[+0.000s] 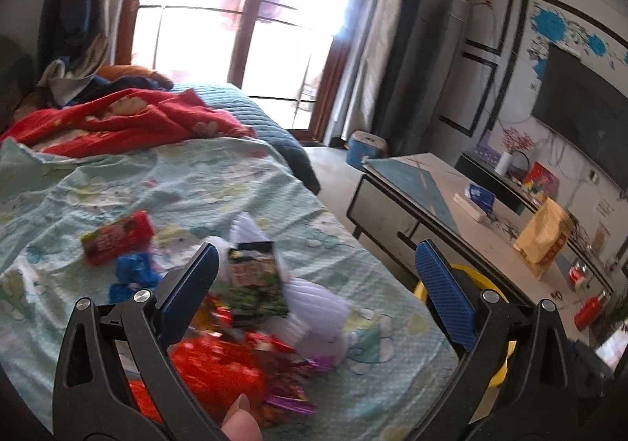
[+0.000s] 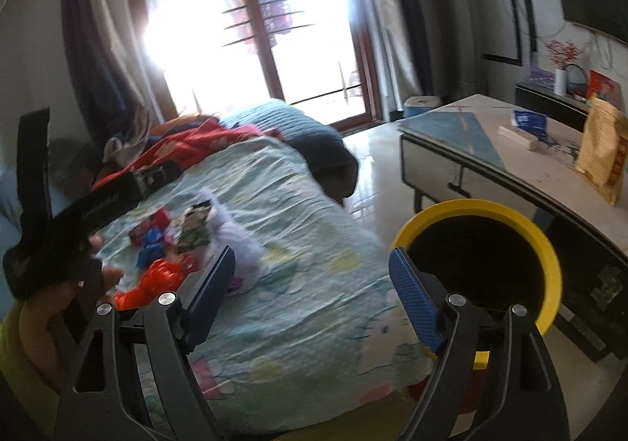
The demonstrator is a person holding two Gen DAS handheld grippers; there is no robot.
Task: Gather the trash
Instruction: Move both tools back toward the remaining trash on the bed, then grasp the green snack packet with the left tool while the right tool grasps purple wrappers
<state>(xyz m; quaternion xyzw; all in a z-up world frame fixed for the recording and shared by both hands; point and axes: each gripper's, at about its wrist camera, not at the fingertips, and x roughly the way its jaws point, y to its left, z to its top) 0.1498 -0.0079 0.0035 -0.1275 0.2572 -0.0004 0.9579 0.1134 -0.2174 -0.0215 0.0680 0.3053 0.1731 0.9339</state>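
Note:
Several wrappers lie bunched on the light green bedsheet (image 1: 219, 182): a red packet (image 1: 117, 238), a blue wrapper (image 1: 133, 272), a green and black packet (image 1: 257, 280), a white crumpled piece (image 1: 314, 307), an orange-red bag (image 1: 216, 370) and purple foil (image 1: 290, 397). My left gripper (image 1: 318, 284) hangs open just above this pile, holding nothing. My right gripper (image 2: 314, 288) is open and empty over the bed's near edge. A yellow-rimmed bin (image 2: 471, 205) with a black inside stands on the floor beside the bed, behind the right finger. The same pile (image 2: 168, 248) shows at left.
A white and blue low table (image 2: 463, 130) stands right of the bed with a tissue box (image 2: 530, 123) and a golden bag (image 2: 602, 154). A red blanket (image 1: 129, 119) and clothes lie at the bed's far end. A person's hand (image 2: 43, 319) shows at left.

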